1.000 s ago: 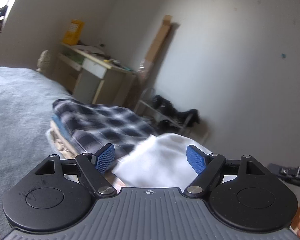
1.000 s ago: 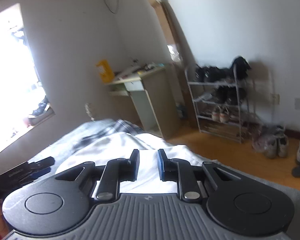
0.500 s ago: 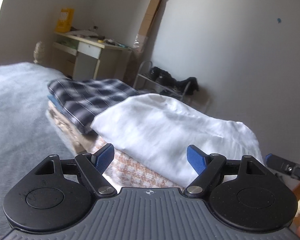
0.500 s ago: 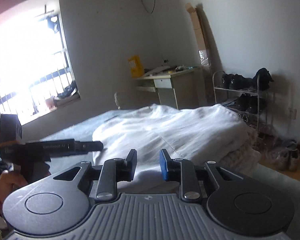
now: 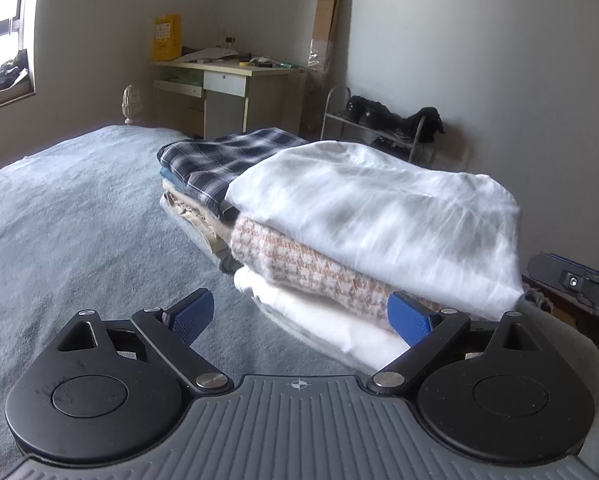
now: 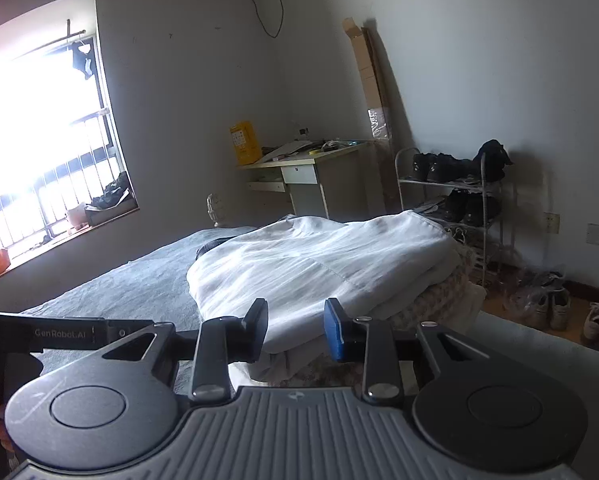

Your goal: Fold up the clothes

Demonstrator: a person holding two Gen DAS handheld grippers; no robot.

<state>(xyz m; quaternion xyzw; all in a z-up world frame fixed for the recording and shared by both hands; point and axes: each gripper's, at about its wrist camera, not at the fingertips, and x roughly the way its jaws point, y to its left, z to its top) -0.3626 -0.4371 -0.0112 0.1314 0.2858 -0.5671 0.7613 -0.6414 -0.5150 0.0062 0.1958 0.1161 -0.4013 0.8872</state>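
- White garment (image 5: 379, 208) is topping the near clothes stack on the bed (image 5: 79, 232), lying just ahead.
- Left gripper (image 5: 299, 316) is gaping empty, jaws just widened.
- Right gripper (image 6: 295, 330) is parting too, gripping nothing, sitting nearer the fabric edge.

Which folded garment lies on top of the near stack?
The white shirt; the orange-checked knit lies beneath it, and the plaid shirt tops the far stack.

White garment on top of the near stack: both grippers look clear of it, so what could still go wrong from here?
1. The white garment lies loosely mounded and overhangs the checked knit beneath, so it may slide or unfold.
2. That stack sits near the bed edge, with the floor just beyond; a nudge could tip it off.
3. It leans against the plaid stack; shifting one may disturb both.
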